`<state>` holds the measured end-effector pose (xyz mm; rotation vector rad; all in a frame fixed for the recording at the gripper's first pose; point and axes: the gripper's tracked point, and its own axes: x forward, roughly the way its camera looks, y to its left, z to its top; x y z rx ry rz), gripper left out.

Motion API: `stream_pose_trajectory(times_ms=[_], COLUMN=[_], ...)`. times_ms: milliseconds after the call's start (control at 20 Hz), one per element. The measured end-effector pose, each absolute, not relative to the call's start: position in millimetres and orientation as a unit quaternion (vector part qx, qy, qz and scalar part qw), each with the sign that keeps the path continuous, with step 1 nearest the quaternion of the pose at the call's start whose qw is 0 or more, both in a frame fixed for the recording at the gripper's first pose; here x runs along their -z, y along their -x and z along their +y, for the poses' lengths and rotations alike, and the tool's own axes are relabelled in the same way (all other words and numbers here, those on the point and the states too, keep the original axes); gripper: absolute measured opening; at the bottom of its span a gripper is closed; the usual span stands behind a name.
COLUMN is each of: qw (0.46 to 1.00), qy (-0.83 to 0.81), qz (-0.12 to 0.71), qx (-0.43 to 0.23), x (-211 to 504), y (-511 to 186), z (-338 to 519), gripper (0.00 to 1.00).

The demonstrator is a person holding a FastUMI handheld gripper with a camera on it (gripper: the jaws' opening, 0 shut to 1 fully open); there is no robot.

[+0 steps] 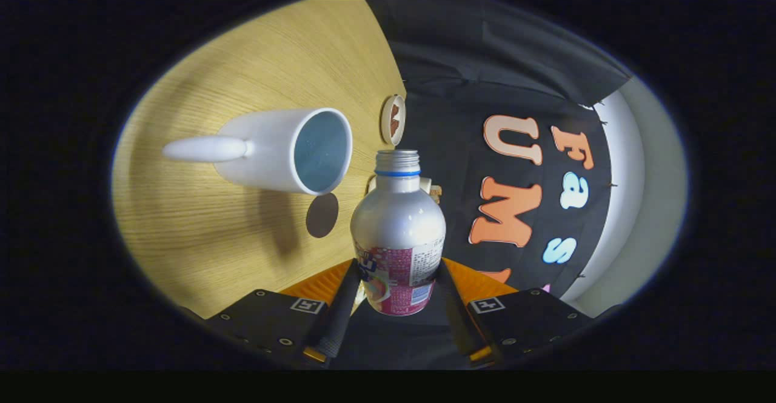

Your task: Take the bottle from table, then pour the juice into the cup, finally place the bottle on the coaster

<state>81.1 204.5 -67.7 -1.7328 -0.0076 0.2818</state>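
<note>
My gripper (pixel 397 273) is shut on the bottle (pixel 397 227), a silver one with a pink label, a blue neck ring and an open threaded mouth. One finger presses on each side of the label. The whole view is rolled, so the wooden table (pixel 200 227) stands like a wall beside the bottle, and the bottle lies about level with it. The white cup (pixel 273 148) with its long handle stands on the table, its light-blue inside facing the bottle's neck. The bottle's mouth is close to the cup's rim, slightly past it. No stream of juice is visible. The round coaster (pixel 393 120) lies beyond the cup near the table's edge.
A small pale object (pixel 429 188) peeks out from behind the bottle's shoulder at the table's edge. A dark round patch (pixel 322 215), like a shadow, lies on the wood between cup and bottle. The booth's black cloth wall (pixel 461 76) rises past the table's edge.
</note>
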Motion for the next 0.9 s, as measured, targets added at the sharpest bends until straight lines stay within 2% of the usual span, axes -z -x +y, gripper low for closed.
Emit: stream_pose_trajectory(times_ms=[500, 900], qw=[0.815, 0.896], qy=[0.555, 0.397], qz=[0.087, 0.113], qx=[-0.141, -0.166], x=[93, 96], y=[-68, -54], z=[173, 173], gripper=[0.72, 0.72])
